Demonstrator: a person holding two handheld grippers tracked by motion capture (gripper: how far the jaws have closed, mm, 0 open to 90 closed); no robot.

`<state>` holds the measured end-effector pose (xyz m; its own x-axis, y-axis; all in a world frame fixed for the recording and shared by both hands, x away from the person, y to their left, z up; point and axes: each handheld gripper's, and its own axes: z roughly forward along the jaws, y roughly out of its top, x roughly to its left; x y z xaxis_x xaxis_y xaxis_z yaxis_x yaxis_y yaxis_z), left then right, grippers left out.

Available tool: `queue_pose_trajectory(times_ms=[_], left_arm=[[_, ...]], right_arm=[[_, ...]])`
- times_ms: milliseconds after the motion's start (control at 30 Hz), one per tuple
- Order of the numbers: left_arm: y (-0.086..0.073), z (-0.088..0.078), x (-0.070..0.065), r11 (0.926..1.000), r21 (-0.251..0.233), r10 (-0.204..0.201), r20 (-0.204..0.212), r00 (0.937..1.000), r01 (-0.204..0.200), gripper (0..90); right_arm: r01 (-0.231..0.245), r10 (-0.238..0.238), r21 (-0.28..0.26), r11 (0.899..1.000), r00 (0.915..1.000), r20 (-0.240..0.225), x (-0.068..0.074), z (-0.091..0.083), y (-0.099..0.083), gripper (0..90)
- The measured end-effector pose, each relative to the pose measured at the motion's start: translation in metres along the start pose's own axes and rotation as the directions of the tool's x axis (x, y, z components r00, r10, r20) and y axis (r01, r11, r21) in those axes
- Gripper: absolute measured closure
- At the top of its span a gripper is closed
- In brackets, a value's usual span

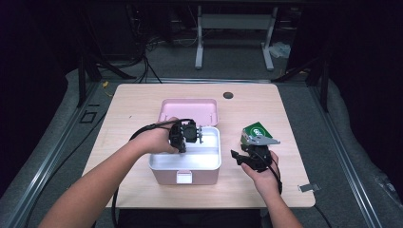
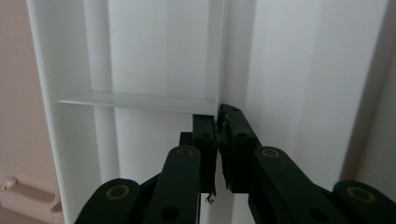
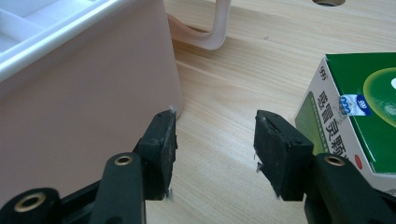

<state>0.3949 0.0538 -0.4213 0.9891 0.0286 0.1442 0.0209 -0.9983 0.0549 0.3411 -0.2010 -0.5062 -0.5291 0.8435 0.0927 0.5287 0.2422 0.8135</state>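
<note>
Pink storage box (image 1: pixel 185 176) sits open in the middle of the desk (image 1: pixel 142 99), its lid (image 1: pixel 188 111) tipped back behind it and its white tray (image 1: pixel 209 159) showing. Left claw (image 1: pixel 186 137) reaches down into that tray with its jaws pinched together on a thin white divider (image 2: pixel 217 70). Right claw (image 3: pixel 212 154) hovers just above the desk between the box and a green medicine carton (image 3: pixel 359 121), jaws partly apart, holding nothing.
</note>
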Motion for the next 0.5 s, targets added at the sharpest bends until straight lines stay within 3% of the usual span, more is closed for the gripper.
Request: queue_pose_trajectory(times_ms=[500], left_arm=[[0.0033, 0.0002, 0.0034, 0.9994, 0.026, 0.023, 0.03, 0.9993, -0.024, 86.8]], right_arm=[[-0.005, 0.005, 0.0, 1.0, 1.0, -0.004, -0.001, 0.0006, -0.0005, 48.3]])
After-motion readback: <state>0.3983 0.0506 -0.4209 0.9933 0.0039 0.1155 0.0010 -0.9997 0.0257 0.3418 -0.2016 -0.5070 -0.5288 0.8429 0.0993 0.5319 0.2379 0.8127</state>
